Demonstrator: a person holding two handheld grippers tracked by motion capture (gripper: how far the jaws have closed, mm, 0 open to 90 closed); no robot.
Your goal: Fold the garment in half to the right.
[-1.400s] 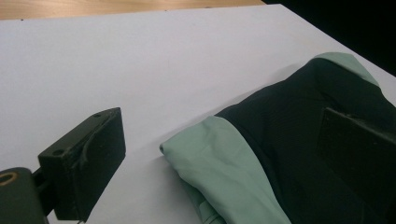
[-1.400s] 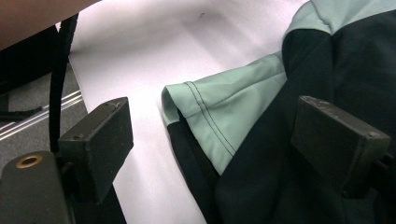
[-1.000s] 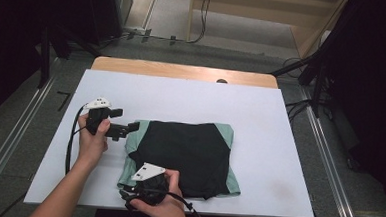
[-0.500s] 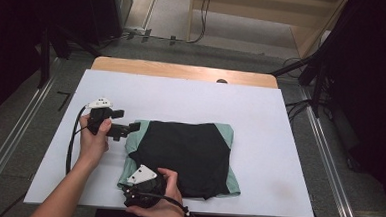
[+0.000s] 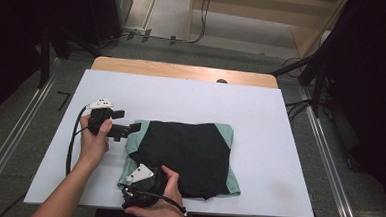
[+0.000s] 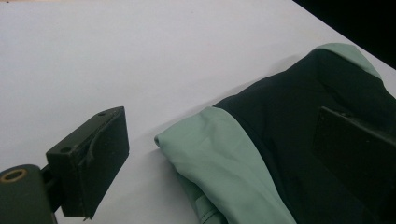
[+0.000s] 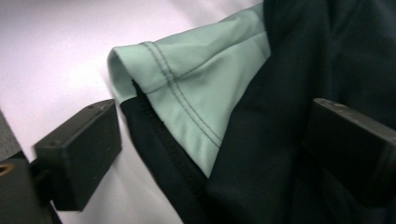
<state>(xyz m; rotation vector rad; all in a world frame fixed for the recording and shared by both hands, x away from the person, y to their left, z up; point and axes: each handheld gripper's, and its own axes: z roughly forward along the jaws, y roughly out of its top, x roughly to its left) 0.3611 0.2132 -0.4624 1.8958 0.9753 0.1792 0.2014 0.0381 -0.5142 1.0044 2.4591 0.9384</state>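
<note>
Folded garment (image 5: 188, 156), black with pale green sleeves, lying flat as a rough rectangle on the near half of the white table top (image 5: 191, 96); green stitched sleeve hem (image 7: 187, 88) folding over black fabric at the near-left corner.
</note>
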